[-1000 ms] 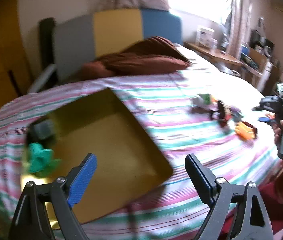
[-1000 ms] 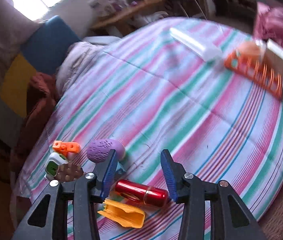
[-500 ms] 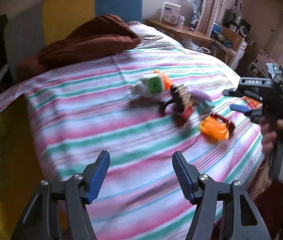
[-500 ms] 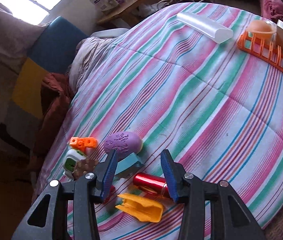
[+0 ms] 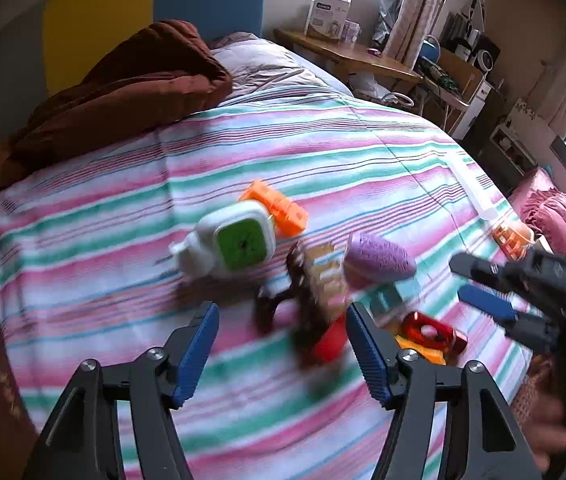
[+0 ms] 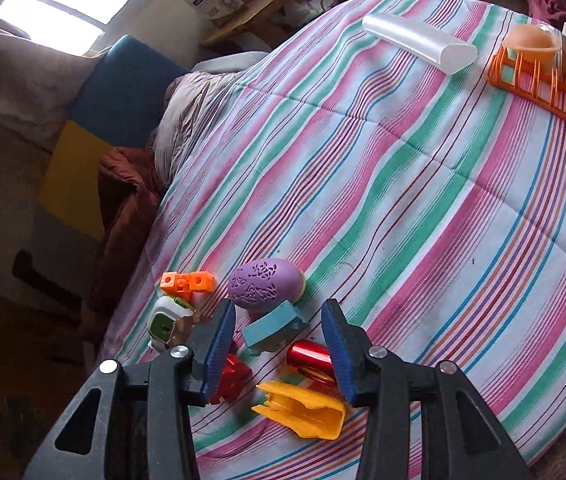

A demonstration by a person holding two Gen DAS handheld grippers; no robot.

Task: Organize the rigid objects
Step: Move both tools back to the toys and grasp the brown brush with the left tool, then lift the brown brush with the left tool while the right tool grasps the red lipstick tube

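Observation:
A cluster of toys lies on the striped bedspread (image 5: pixel 323 152). It holds a white toy with a green face (image 5: pixel 231 244), an orange block (image 5: pixel 279 208), a purple egg (image 5: pixel 379 258), a blurred brown toy (image 5: pixel 311 292) and a red piece (image 5: pixel 429 328). My left gripper (image 5: pixel 283 336) hovers over the brown toy, its jaws opening and gripping nothing. My right gripper (image 6: pixel 279 336) stands open just above a teal block (image 6: pixel 275 326), beside a red cylinder (image 6: pixel 309 356) and a yellow scoop (image 6: pixel 303 406). In the left wrist view the right gripper (image 5: pixel 461 280) comes in from the right.
An orange rack (image 6: pixel 543 88) and a long white case (image 6: pixel 419 42) lie at the far side of the bed. A brown blanket (image 5: pixel 123 92) is heaped at the headboard. A wooden desk (image 5: pixel 347 56) stands beyond the bed.
My left gripper swung away from the yellow-brown box and across the bed to the toy cluster, and its jaws narrowed. The right gripper stayed over the toys, tilting a little.

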